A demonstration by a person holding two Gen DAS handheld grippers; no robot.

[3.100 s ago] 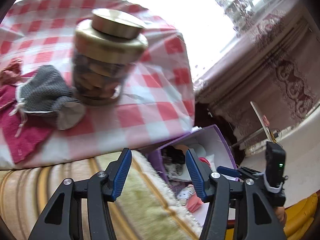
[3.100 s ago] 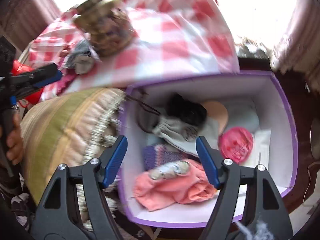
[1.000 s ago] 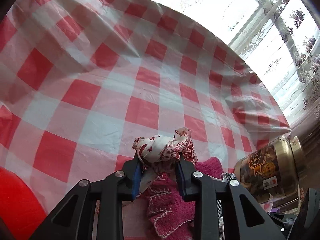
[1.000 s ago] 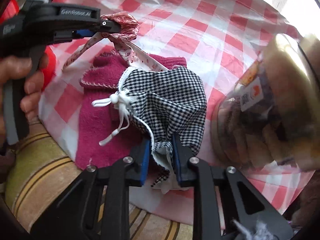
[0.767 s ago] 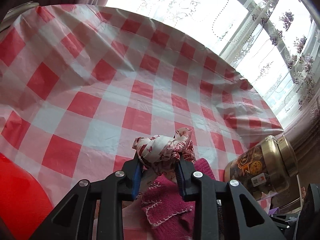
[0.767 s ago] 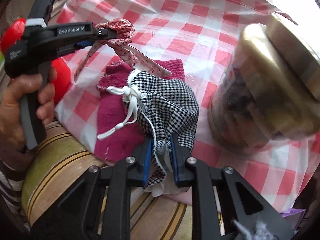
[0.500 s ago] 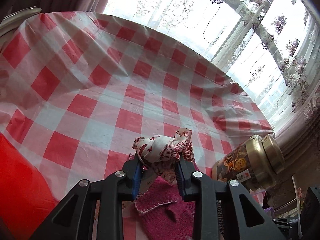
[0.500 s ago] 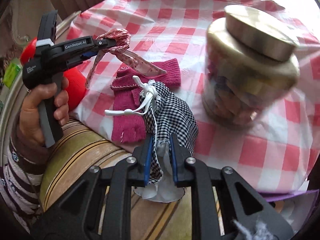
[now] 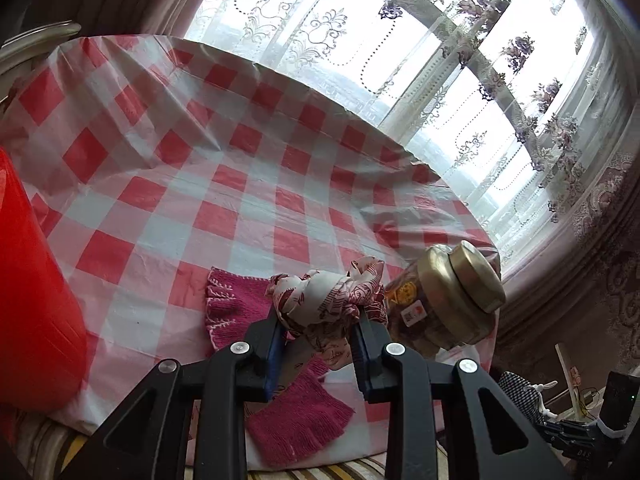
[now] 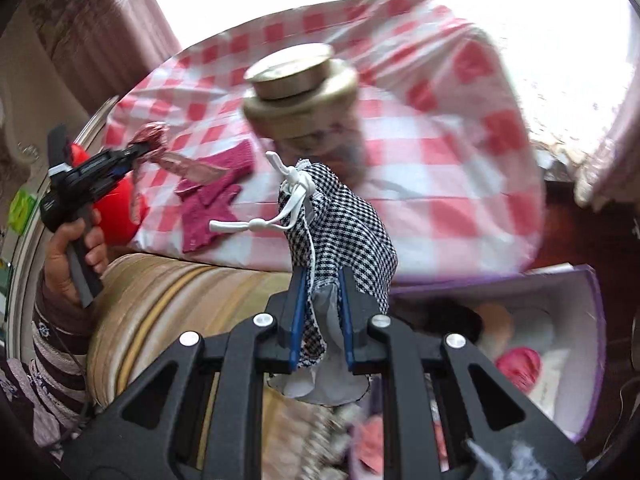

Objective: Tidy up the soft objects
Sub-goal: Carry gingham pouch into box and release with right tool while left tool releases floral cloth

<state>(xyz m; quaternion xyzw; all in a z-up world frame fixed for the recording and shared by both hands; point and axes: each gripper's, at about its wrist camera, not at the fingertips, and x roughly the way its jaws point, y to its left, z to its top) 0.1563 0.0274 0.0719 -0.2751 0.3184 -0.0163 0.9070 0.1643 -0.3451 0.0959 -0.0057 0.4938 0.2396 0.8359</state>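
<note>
My left gripper (image 9: 320, 340) is shut on a red-and-white patterned scarf (image 9: 324, 300) and holds it above the checked table; it also shows in the right wrist view (image 10: 136, 148) with the scarf (image 10: 180, 166) trailing down. My right gripper (image 10: 320, 320) is shut on a black-and-white checked drawstring pouch (image 10: 340, 220) and holds it in the air between the table's edge and the purple box (image 10: 592, 320). A magenta knitted cloth (image 9: 296, 416) lies on the tablecloth under the left gripper; it shows in the right wrist view too (image 10: 212, 196).
A gold-lidded glass jar (image 9: 448, 304) stands at the table's near right edge. A red object (image 9: 32, 300) sits at the left. A striped cushion (image 10: 180, 300) lies beside the box, which holds several soft items. Curtained windows lie behind the table.
My right gripper has lifted the pouch off the table and swung it right, toward the box. My left gripper has risen and pulled back with the scarf.
</note>
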